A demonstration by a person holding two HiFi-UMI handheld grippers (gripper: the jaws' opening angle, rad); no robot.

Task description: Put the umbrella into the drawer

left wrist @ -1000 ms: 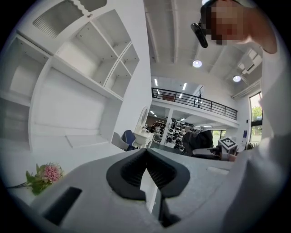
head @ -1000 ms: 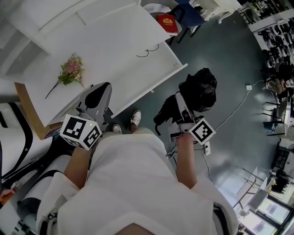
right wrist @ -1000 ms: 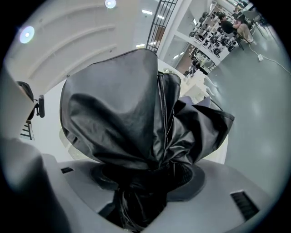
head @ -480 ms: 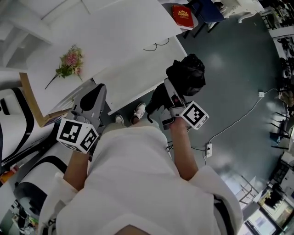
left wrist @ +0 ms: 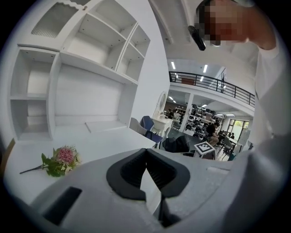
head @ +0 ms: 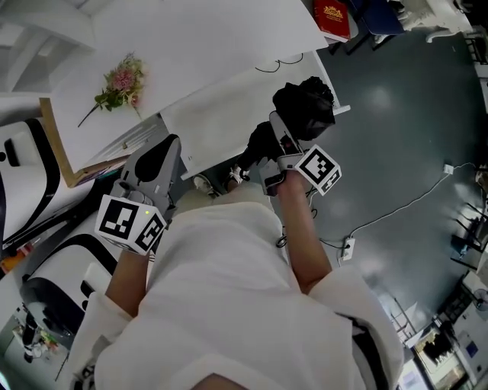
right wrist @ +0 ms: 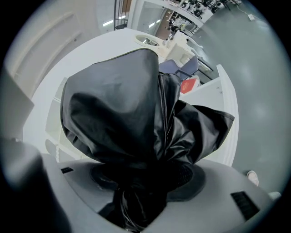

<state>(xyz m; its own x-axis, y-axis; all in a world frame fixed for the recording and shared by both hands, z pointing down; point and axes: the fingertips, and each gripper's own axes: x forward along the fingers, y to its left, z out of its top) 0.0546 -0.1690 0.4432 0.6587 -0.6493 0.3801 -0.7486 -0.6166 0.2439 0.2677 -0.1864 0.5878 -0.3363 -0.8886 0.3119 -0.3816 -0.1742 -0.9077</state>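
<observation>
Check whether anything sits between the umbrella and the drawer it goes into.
Nothing visible does. The right gripper holds the umbrella over the pulled-out white drawer, whose bare floor shows beside it; the patch under the umbrella is hidden.

Our head cam sits high & looks steeply down past our shirt onto the white desk and the floor, both well off. The left gripper cam rides just behind its jaws, low over the desk, and faces across it toward the shelves. It shares the flowers w/ the head view. The right gripper cam looks along its jaws, v. close to the black umbrella, which fills most of its frame. It shares the red book and the desk edge w/ the head view.
</observation>
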